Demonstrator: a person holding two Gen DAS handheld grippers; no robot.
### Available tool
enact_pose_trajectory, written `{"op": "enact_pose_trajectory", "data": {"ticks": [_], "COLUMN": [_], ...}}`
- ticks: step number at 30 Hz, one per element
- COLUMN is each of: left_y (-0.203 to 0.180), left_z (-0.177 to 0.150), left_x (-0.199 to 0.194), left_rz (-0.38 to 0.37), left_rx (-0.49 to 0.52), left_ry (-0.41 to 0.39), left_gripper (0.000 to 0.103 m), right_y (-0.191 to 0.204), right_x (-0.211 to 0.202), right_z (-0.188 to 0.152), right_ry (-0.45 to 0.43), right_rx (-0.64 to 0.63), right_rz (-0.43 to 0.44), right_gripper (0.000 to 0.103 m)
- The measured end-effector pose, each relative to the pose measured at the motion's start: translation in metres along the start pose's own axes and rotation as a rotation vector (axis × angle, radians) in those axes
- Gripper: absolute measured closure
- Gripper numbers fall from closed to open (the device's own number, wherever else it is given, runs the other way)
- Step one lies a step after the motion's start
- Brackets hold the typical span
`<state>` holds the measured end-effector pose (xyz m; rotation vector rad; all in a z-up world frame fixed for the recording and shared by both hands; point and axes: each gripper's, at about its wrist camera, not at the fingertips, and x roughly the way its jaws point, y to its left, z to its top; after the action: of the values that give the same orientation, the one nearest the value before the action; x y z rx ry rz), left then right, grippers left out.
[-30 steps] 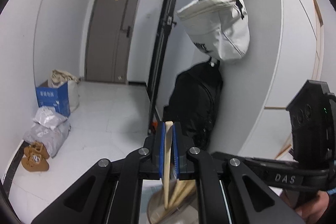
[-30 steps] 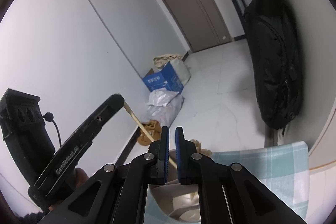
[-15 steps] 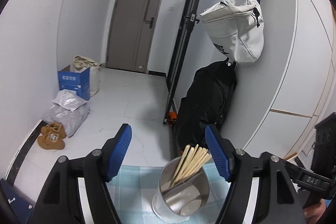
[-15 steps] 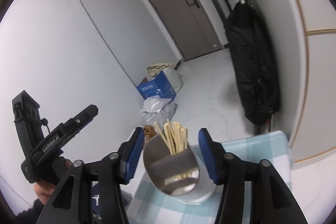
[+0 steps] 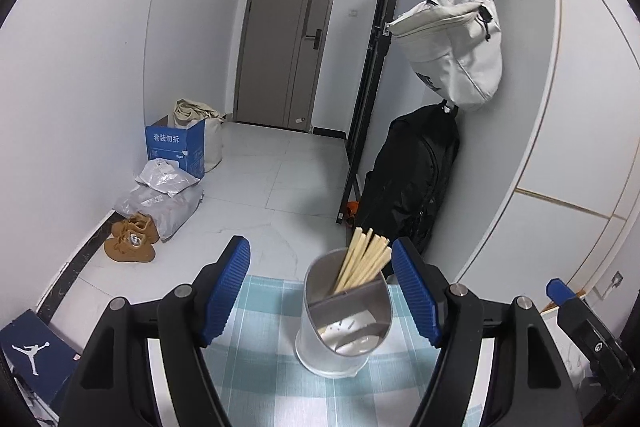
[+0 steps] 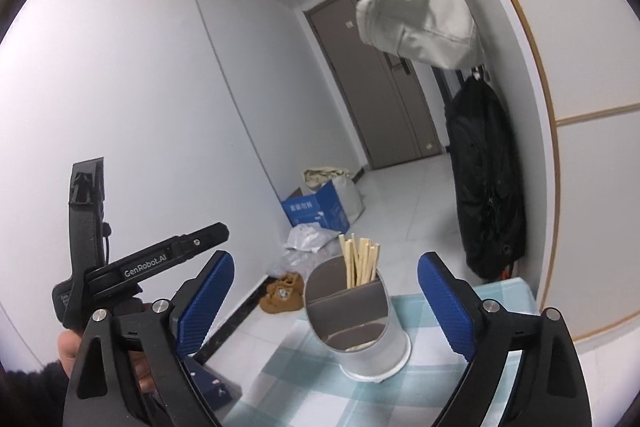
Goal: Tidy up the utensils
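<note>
Since one second ago both grippers let go and drew back. Left wrist view: left gripper (image 5: 320, 291) stands wide, empty; the metal holder (image 5: 344, 323) at lower centre keeps light, stiff chopsticks (image 5: 362, 259), best pinched mid-length. Right wrist view: right gripper (image 6: 326, 301) is opening, nothing pressed; the holder looks smooth, slippery.
</note>
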<state>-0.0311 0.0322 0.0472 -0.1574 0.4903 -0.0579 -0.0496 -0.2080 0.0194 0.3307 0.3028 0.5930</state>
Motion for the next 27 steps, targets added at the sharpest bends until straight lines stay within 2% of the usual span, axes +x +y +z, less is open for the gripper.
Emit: {"op": "enact_pose_trajectory", "data": {"ticks": [4,7,10,17,21,27], "left_y": [-0.007,-0.010,-0.011,-0.009,-0.004,0.005], "left_z": [-0.008,-0.016,-0.026,-0.054,-0.067,-0.076], "left_x": [-0.012,-0.020,-0.021,-0.015,-0.010,-0.002], "left_rz": [0.012,0.015,0.016,0.035,0.070,0.081], "left_rx": [0.023,0.048,0.057,0.067,0.079,0.066], "left_ry": [-0.029,-0.065,-0.060,-0.051,-0.076,-0.067], "left_gripper": [0.017,0.016,0.012,0.012,0.012,0.012], "right_y": [0.008,0.009,0.008,0.002,0.001,0.000], "right_x": [-0.011,-0.014,-0.014,-0.013,-0.012,-0.008], "right_z": [-0.005,-0.009,-0.020,-0.042,-0.050,-0.062], "right_ry": [-0.034,-0.049,-0.052,-0.049,-0.039,-0.002], "right_rx": [-0.044,-0.070,-0.080,-0.114,-0.132,-0.128], "right_rz": [-0.030,-0.046,-0.054,-0.136,-0.145,-0.161], "right_gripper": [0.002,0.000,0.000,0.000,0.000,0.000]}}
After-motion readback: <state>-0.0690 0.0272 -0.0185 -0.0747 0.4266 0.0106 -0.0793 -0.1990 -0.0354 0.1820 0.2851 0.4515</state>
